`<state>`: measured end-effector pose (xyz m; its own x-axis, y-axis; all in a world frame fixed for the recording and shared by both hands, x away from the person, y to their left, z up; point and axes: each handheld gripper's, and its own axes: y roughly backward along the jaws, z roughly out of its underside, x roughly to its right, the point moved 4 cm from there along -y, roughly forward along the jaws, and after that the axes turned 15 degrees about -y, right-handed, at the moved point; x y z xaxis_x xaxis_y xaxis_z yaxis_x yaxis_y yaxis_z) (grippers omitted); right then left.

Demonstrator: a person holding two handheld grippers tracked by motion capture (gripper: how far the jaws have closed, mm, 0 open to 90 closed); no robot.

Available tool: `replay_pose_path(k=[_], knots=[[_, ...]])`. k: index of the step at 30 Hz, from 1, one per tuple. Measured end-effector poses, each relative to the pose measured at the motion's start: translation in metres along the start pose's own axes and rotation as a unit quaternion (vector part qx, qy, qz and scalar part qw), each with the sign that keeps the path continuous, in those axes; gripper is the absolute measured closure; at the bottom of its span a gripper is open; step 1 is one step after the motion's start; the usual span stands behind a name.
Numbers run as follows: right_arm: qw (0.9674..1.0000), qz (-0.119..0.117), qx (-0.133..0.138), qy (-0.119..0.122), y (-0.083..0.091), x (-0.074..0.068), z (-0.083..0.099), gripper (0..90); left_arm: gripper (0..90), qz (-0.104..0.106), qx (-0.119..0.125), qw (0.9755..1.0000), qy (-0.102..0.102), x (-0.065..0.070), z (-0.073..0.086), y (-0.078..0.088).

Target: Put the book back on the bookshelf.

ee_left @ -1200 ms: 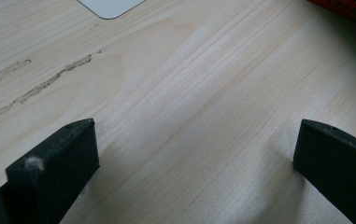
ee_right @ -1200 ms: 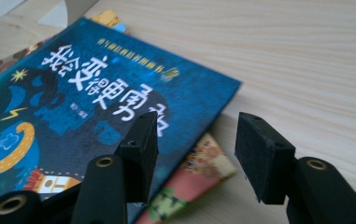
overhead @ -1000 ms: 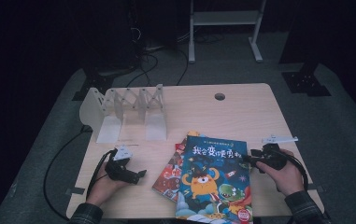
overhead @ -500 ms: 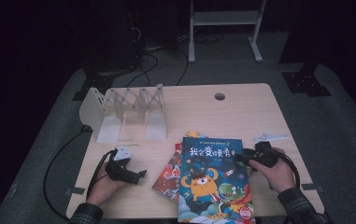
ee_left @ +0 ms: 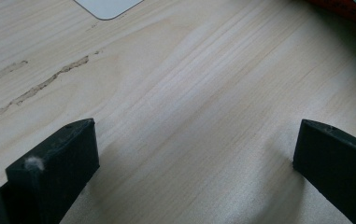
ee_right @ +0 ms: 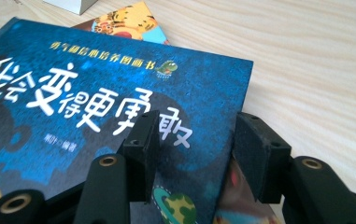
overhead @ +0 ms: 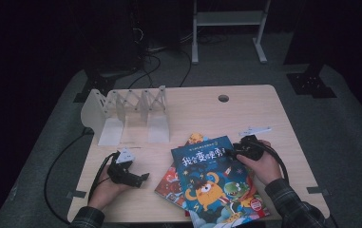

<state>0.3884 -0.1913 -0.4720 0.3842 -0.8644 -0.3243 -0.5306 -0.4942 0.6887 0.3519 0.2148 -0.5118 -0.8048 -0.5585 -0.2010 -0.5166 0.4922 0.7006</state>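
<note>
A blue picture book [overhead: 212, 180] with white Chinese lettering lies on top of a small stack near the table's front edge. My right gripper [overhead: 228, 153] is at its top right corner, held low and pointing left. In the right gripper view the left jaw rests over the cover [ee_right: 96, 93] and the right jaw stands at the book's right edge, so the gripper [ee_right: 196, 126] is open and pinches nothing. My left gripper [overhead: 143, 178] lies on bare wood left of the stack. Its jaws [ee_left: 193, 128] stand wide apart with only tabletop between them.
Under the blue book lie a red-covered book [overhead: 169, 183] and an orange one [overhead: 195, 138]. A white accordion rack [overhead: 131, 111] stands at the back left. A small white piece [overhead: 254, 130] lies behind my right hand. A cable hole [overhead: 223, 98] is near the far edge.
My right hand and gripper have slid left, and the blue book has shifted left and turned slightly with them. The left gripper has stayed put.
</note>
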Motion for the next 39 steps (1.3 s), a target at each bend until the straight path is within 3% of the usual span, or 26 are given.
replay_pose_path(k=[4, 10, 24, 33, 39], knots=[[0.9998, 0.006, 0.0, 0.02, -0.002, -0.004, -0.002, 49.2, 0.0, 0.0, 0.0, 1.0, 0.0, 0.0, 0.0, 0.0], [0.9999, -0.002, -0.009, 0.014, 0.011, -0.005, 0.006, 48.9, 0.0, 0.0, -0.001, 1.0, 0.001, 0.0, 0.0, 0.0], [0.9996, -0.019, -0.016, -0.017, 0.049, -0.002, 0.045, 47.5, 0.0, 0.0, -0.007, 0.9999, 0.011, -0.001, -0.001, 0.001], [0.9997, -0.006, -0.022, 0.004, 0.054, -0.01, 0.057, 47.9, 0.0, 0.005, -0.009, 0.9999, 0.013, -0.001, -0.003, 0.004], [0.9997, -0.006, -0.02, 0.013, 0.045, -0.013, 0.05, 49.2, 0.0, 0.007, 0.027, 0.9995, 0.013, -0.001, -0.015, 0.016]])
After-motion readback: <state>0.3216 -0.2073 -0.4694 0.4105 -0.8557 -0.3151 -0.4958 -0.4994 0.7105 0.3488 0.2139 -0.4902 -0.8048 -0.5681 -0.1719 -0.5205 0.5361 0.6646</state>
